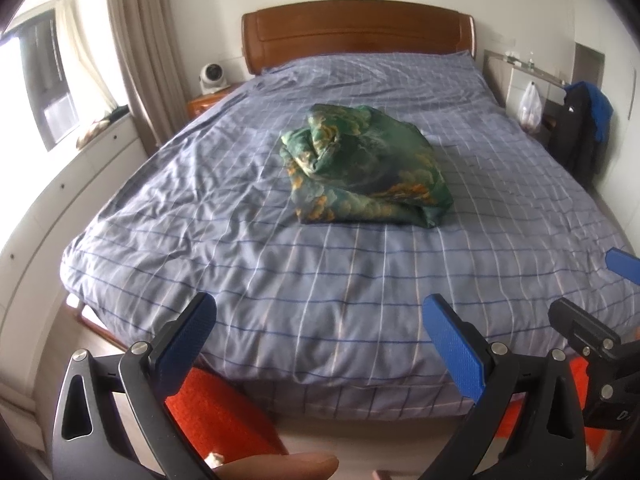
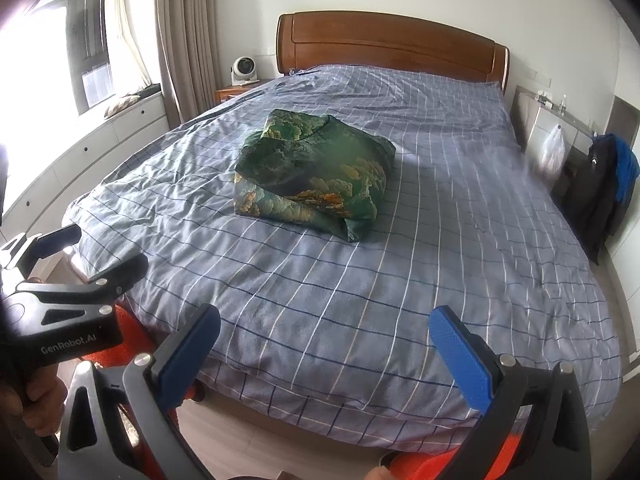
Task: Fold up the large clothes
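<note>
A green garment (image 1: 362,168) with a gold floral print lies bunched in a heap near the middle of the bed (image 1: 240,240); in the right wrist view the garment (image 2: 316,174) sits left of centre on the bed (image 2: 440,260). My left gripper (image 1: 320,312) hovers open over the foot edge of the bed, well short of the garment, with nothing between its blue pads (image 1: 452,344). My right gripper (image 2: 326,324) is likewise open and empty at the foot edge. The left gripper (image 2: 76,268) also shows at the left of the right wrist view.
The bed has a blue checked cover and a wooden headboard (image 1: 356,32). A nightstand with a small white fan (image 1: 212,76) stands at the far left. White drawers (image 1: 80,184) run under the window. Dark clothing (image 1: 580,124) hangs at the right. An orange rug (image 1: 216,416) lies below.
</note>
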